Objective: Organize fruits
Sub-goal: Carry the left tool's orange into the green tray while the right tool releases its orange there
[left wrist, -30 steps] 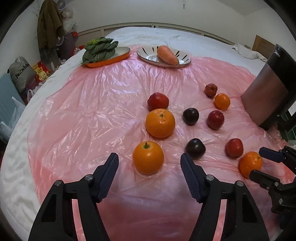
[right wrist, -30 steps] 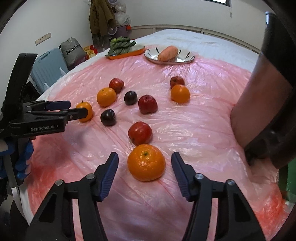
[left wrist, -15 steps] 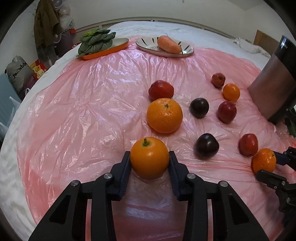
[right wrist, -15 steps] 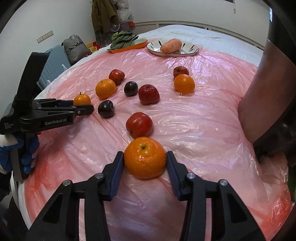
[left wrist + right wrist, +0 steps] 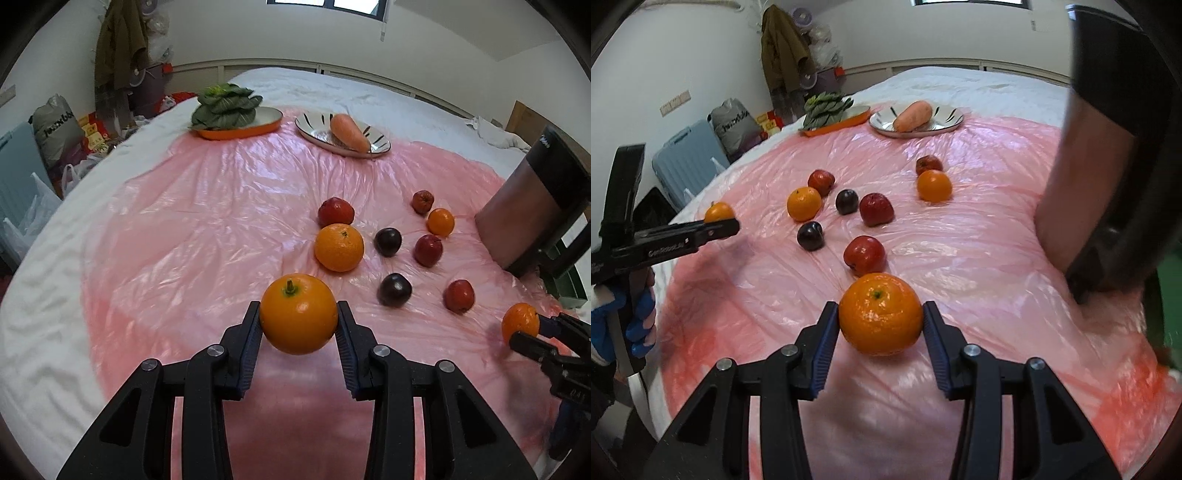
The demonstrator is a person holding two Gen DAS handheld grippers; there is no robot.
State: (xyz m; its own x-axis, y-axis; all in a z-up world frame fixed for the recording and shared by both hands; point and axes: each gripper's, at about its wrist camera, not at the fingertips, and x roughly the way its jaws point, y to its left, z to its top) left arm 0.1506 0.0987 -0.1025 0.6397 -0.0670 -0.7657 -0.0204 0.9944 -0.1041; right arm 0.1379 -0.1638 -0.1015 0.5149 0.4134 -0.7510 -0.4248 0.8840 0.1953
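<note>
Seen from the left wrist, a coat [image 5: 120,40] hangs at ten o'clock above bags [image 5: 59,127] on the floor, and a white bed [image 5: 44,288] carries a pink plastic sheet [image 5: 207,229]; at eleven o'clock an orange tray [image 5: 258,127] holds leafy greens [image 5: 225,107], and at twelve o'clock a striped plate [image 5: 314,131] holds a carrot [image 5: 349,133]. In the middle the left gripper [image 5: 298,325] has its jaws clamped on a stemmed orange [image 5: 298,314], which sits between the pads above the sheet. Beyond it at one o'clock lies a large orange [image 5: 339,247] touching a red apple [image 5: 336,212], then two dark plums [image 5: 388,242] [image 5: 394,290], three more red apples [image 5: 428,250] [image 5: 459,295] [image 5: 423,201] and a small orange [image 5: 440,221] just beside the farthest apple. At three o'clock a brown and black chair back [image 5: 532,206] stands at the bed's edge, and at four o'clock the right gripper [image 5: 532,330] has its jaws pressed on a dimpled orange [image 5: 521,325]. In the right wrist view that dimpled orange [image 5: 881,319] fills the centre, gripped on both sides, with a red apple close behind it at twelve o'clock; at nine o'clock a blue-gloved hand [image 5: 639,314] carries the left gripper with its stemmed orange
</note>
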